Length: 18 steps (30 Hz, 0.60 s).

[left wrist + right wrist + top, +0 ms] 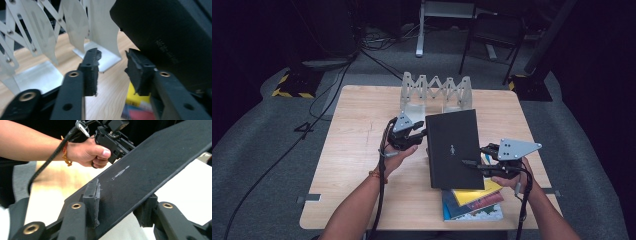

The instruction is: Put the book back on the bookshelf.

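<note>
High view: a large matte black hardcover book (453, 148) sits at the centre of the frame, lifted above the pale wood-grain bench (357, 150). The left gripper (414, 134) meets its left edge near the upper corner, and the right gripper (472, 164) (grey three-cornered plate on top) clamps its right edge lower down. Under the book's lower end lies a small stack of glossy books, yellow and blue covers (473, 202). At the upper centre of the frame a white metal accordion-fold book rack (435, 92) stands on the bench.

Left gripper view: the two black foam-padded jaws stand apart with bare wood showing between them; the right-hand pad lies against the underside of the black book (170, 32) at the upper right, so whether this gripper truly grips cannot be told. The rack's (75, 30) smooth curved white plates fill the upper left.

Right gripper view: the jaws are closed on the book's (155, 167) thin board, one rough pad above the textured cover, one beneath. The left gripper (112, 137) shows at top centre.
</note>
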Motion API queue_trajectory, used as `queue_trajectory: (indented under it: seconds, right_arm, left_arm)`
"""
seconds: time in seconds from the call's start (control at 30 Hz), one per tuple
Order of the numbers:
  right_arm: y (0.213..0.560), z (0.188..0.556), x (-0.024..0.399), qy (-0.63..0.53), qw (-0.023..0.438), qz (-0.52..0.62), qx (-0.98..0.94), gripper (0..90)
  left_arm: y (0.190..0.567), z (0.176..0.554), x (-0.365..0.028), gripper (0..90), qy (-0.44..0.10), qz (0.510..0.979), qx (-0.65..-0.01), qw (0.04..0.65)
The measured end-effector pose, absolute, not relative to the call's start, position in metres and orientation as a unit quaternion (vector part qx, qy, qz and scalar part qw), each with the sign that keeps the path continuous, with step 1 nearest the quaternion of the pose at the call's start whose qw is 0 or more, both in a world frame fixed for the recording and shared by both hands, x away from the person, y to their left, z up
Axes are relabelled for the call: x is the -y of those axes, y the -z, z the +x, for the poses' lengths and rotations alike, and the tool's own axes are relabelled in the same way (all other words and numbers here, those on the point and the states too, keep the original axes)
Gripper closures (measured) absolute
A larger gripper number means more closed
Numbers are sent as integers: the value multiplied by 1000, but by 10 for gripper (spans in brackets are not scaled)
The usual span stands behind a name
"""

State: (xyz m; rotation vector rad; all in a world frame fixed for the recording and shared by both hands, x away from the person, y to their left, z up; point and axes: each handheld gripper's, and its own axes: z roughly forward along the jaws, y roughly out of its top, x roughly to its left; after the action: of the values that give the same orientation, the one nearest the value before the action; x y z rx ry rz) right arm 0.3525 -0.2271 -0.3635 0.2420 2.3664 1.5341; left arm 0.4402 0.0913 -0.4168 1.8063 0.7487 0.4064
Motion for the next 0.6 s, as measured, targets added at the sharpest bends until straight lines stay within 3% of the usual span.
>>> queue_trajectory:
  seconds: [0.27, 0.6]
  right_arm:
    - [361, 353, 231, -533, 194, 54, -822, 638]
    - [369, 349, 241, -535, 199, 51, -820, 674]
  left_arm:
    - [394, 451, -89, 665, -180, 760, -301, 546]
    - [379, 445, -79, 666, -205, 761, -284, 546]
